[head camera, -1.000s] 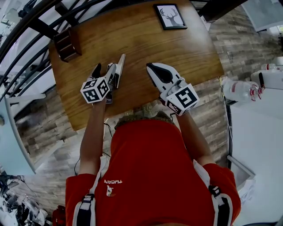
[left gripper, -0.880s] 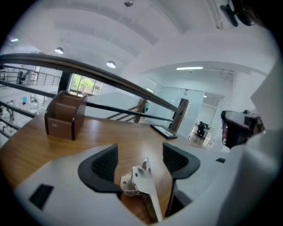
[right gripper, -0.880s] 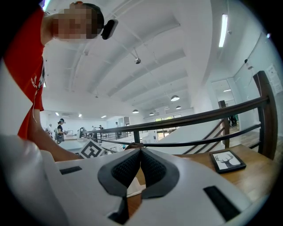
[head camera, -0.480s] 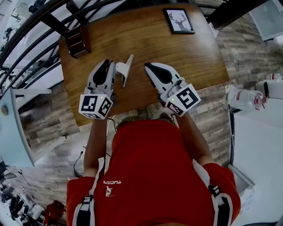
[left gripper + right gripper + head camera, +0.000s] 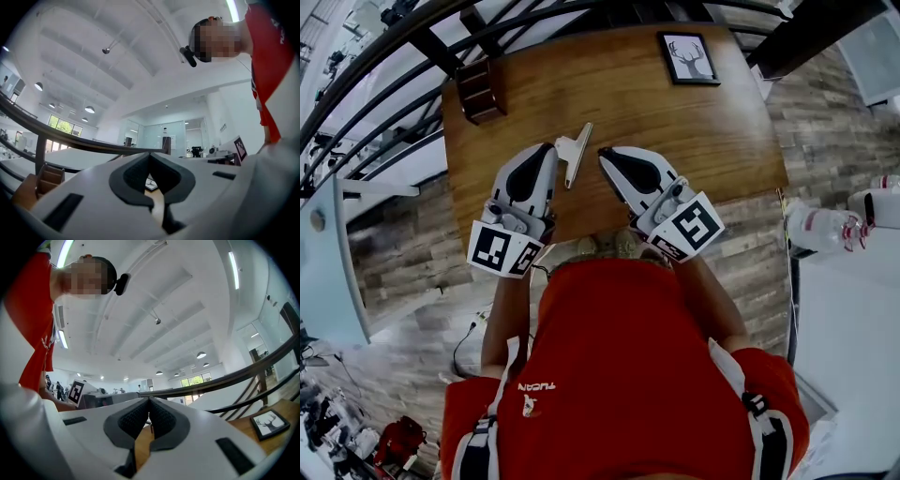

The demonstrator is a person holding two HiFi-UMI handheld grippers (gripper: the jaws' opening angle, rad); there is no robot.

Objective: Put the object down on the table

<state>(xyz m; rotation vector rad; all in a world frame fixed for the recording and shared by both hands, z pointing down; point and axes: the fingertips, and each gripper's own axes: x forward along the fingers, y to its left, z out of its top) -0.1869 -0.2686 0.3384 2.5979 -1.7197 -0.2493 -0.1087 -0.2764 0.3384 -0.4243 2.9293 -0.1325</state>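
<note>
A pale grey flat bracket-like object (image 5: pixel 575 150) lies on the wooden table (image 5: pixel 712 141), free of both grippers. My left gripper (image 5: pixel 548 150) rests just left of it, jaws shut with nothing between them; in the left gripper view the dark pads (image 5: pixel 133 176) meet at the tip of the gripper (image 5: pixel 150 158). My right gripper (image 5: pixel 606 156) lies just right of the object, also shut and empty, its tips (image 5: pixel 149 403) touching. Neither gripper view shows the object.
A framed deer picture (image 5: pixel 688 58) lies at the table's far right, also seen as a small frame (image 5: pixel 268 423). A small wooden rack (image 5: pixel 480 89) stands at the far left corner. Dark railings (image 5: pixel 384 56) run beyond the table. Plastic bottles (image 5: pixel 820 230) are at the right.
The left gripper, open beside the object a second ago, has drawn back toward the person and shut empty. The object stays on the table. The right gripper has hardly moved.
</note>
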